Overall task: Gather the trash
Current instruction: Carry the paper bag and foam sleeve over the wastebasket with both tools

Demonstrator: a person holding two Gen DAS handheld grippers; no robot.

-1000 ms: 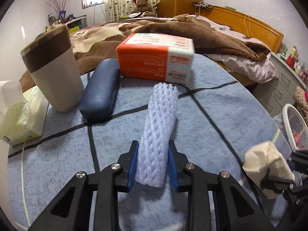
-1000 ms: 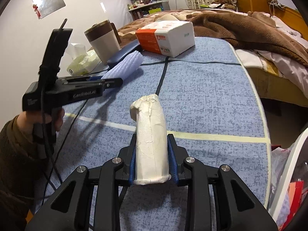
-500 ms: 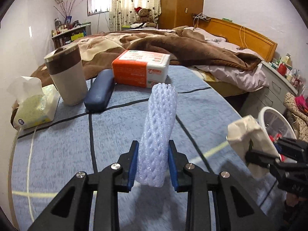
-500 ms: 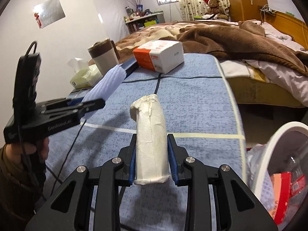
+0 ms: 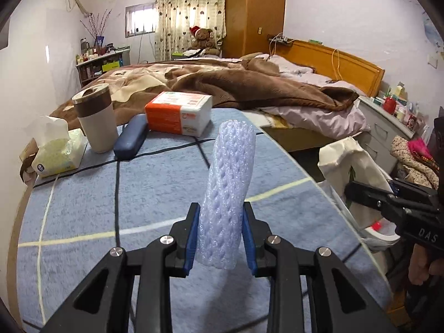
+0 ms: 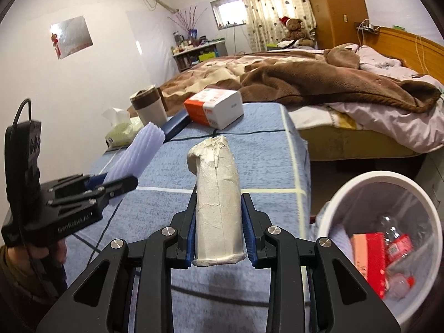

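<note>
My left gripper [image 5: 220, 238] is shut on a pale lilac foam net sleeve [image 5: 229, 191], held above the blue table cloth [image 5: 83, 202]. The sleeve also shows at the left in the right wrist view [image 6: 138, 155]. My right gripper [image 6: 219, 236] is shut on a crumpled white paper wad [image 6: 217, 205], lifted above the table near its right edge. The wad shows at the right in the left wrist view [image 5: 347, 161]. A white trash bin [image 6: 349, 188] with a clear liner and red packaging inside stands on the floor, low to the right of the table.
On the table's far side stand a brown-banded cup [image 5: 95, 116], a tissue pack [image 5: 58, 152], a dark blue case [image 5: 130, 138] and an orange-white box [image 5: 177, 112]. A bed with a brown blanket [image 5: 249, 83] lies beyond. A drawer unit [image 5: 385, 127] stands at the right.
Both grippers have risen and pulled back from the table with their items. The right gripper has swung right, bringing the trash bin's opening into view.
</note>
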